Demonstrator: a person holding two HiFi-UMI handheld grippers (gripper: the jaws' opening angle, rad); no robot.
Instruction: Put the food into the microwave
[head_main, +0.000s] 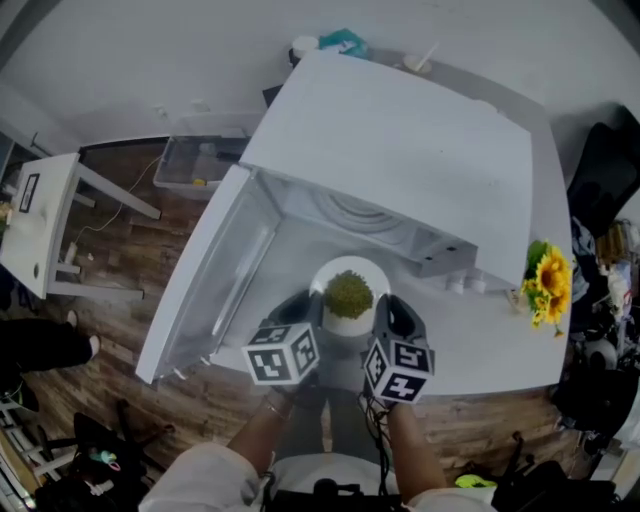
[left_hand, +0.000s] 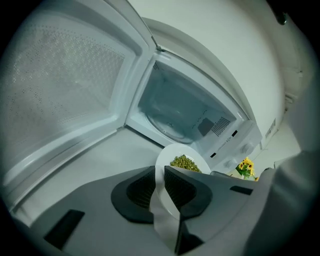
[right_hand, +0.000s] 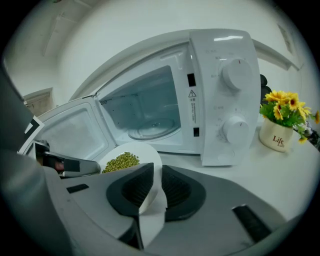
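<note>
Left gripper (left_hand: 159, 175) and right gripper (right_hand: 152, 172) each have their jaws clamped on the rim of the white plate (head_main: 350, 263), one on either side, so the plate hangs between them by two thin edge grips.

On the plate sits a loose heap of small green beans (head_main: 348, 293), piled near the middle and lying unconfined on the flat surface. The plate is just in front of the open microwave (head_main: 400, 130), not yet inside, and seems to be clear of the white worktop (head_main: 480, 340). The microwave door (head_main: 210, 280) is swung wide to the person's left, and the glass turntable (right_hand: 150, 130) in the cavity is bare. A pot of sunflowers (right_hand: 282, 125) stands near the microwave's right side, beyond the control knobs (right_hand: 235, 74).

Tilt looks like the main risk: if one hand gets higher than the other, the beans could roll off onto the worktop or the cavity floor. A smooth rim pinched at only two spots could also slip or pivot in the pads. Going in, the plate's front edge might catch the cavity sill, and the left gripper passes close to the door.
</note>
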